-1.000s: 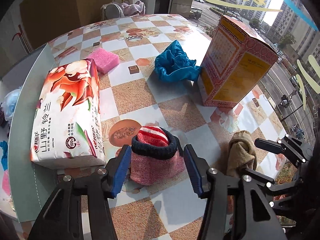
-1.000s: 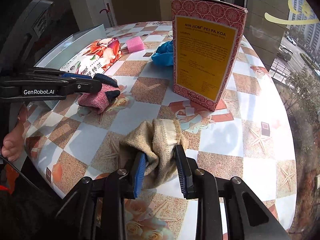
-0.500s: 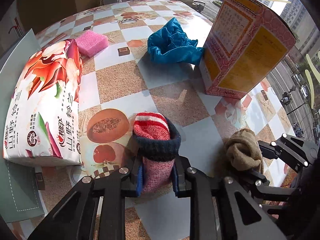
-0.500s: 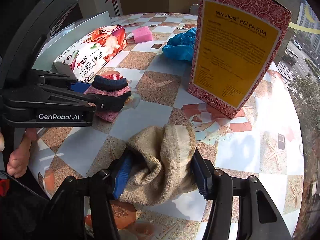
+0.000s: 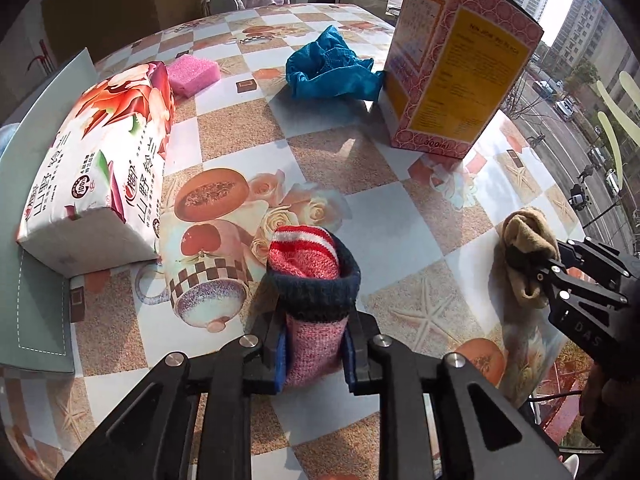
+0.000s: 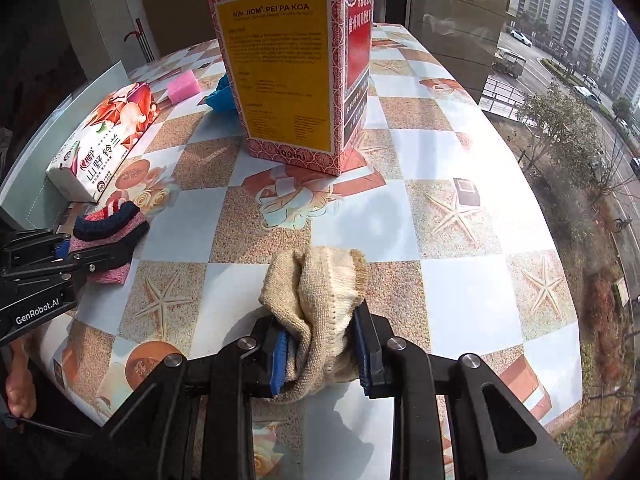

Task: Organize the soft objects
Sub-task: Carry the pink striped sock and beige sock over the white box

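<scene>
Nearest, 2 claws over the checkered tabletop.

Left claw: its blue pads are pressed onto a rolled pink sock with a dark navy cuff and a red-and-white striped end. The roll stands up from the pads, near the tabletop's close edge, over a printed cup.

Right claw: its jaws have just been closing and now pinch a bunched beige sock, which bulges up past the blue pads. It sits well to the right of the pink sock, with bare tabletop between them.

Middle left: a pack of tissues with flower print and Chinese lettering, lying flat, just left of the pink sock. A pale green-grey panel lines the tabletop's left edge beside it.

Middle right: a tall red-patterned carton with a yellow label, upright, standing beyond the beige sock.

Farther: a crumpled blue cloth touching the carton's left side, largely hidden behind the carton in the right wrist view. A pink sponge lies at the far end of the tissue pack, left of the cloth.
</scene>
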Tool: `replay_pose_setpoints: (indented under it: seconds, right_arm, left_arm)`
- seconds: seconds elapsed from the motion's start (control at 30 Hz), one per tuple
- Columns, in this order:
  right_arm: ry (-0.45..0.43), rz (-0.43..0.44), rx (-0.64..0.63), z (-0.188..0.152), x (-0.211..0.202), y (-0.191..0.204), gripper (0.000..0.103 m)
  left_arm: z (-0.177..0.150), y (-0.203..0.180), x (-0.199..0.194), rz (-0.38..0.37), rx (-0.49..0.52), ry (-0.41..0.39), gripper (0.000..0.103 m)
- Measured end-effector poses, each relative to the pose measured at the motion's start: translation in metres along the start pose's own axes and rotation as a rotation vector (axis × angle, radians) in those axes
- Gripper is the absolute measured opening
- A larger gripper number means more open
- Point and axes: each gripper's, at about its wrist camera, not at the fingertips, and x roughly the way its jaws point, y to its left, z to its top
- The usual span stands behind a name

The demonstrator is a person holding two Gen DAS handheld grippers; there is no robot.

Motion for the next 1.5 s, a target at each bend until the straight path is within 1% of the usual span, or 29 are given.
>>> replay_pose_setpoints:
  seconds: [0.1,0.2,0.27,0.37,0.43,0.63,0.73,0.83,0.87,0.93,1.1,1.2,1.4,1.5]
  right_arm:
    - [-0.008,0.003,0.003,-0.002,-0.002,-0.001,0.029]
    - [-0.008,0.016,0.022,-0.002,-0.004,-0.004,0.028]
    - [-0.005,0.02,0.032,-0.001,-0.007,-0.005,0.028]
    - [-0.023,0.014,0.055,0.0,-0.016,-0.014,0.028]
    - [-0.041,0.004,0.08,0.003,-0.025,-0.024,0.028]
    - [-0.104,-0.03,0.154,0.027,-0.049,-0.059,0.028]
    - [-0.141,-0.06,0.175,0.042,-0.06,-0.072,0.028]
    - [-0.185,-0.072,0.205,0.061,-0.073,-0.085,0.028]
    - [-0.198,-0.076,0.215,0.069,-0.077,-0.089,0.028]
    - [-0.213,-0.079,0.23,0.084,-0.083,-0.094,0.028]
    - [-0.234,-0.07,0.268,0.121,-0.088,-0.102,0.029]
    - [-0.243,-0.051,0.269,0.143,-0.089,-0.099,0.029]
    - [-0.263,-0.026,0.207,0.182,-0.088,-0.07,0.029]
    - [-0.264,-0.003,0.172,0.199,-0.085,-0.051,0.029]
  left_arm:
    - [-0.001,0.002,0.0,-0.012,-0.016,-0.011,0.023]
    - [0.002,-0.005,-0.001,0.017,0.005,0.019,0.023]
    - [0.002,-0.019,-0.003,0.0,0.062,0.031,0.023]
    - [0.002,-0.043,-0.017,-0.009,0.158,0.005,0.023]
    - [0.008,-0.055,-0.029,-0.025,0.193,-0.018,0.023]
    - [0.044,-0.086,-0.068,-0.079,0.271,-0.102,0.023]
    - [0.072,-0.096,-0.082,-0.109,0.272,-0.13,0.023]
    - [0.102,-0.101,-0.093,-0.126,0.26,-0.155,0.023]
    - [0.111,-0.101,-0.095,-0.128,0.255,-0.161,0.023]
    - [0.131,-0.101,-0.096,-0.11,0.245,-0.17,0.023]
    - [0.172,-0.083,-0.084,-0.058,0.175,-0.129,0.023]
    - [0.186,-0.063,-0.084,-0.015,0.141,-0.131,0.023]
    - [0.206,-0.014,-0.093,0.036,0.051,-0.151,0.023]
    - [0.209,0.014,-0.093,0.064,-0.004,-0.147,0.023]
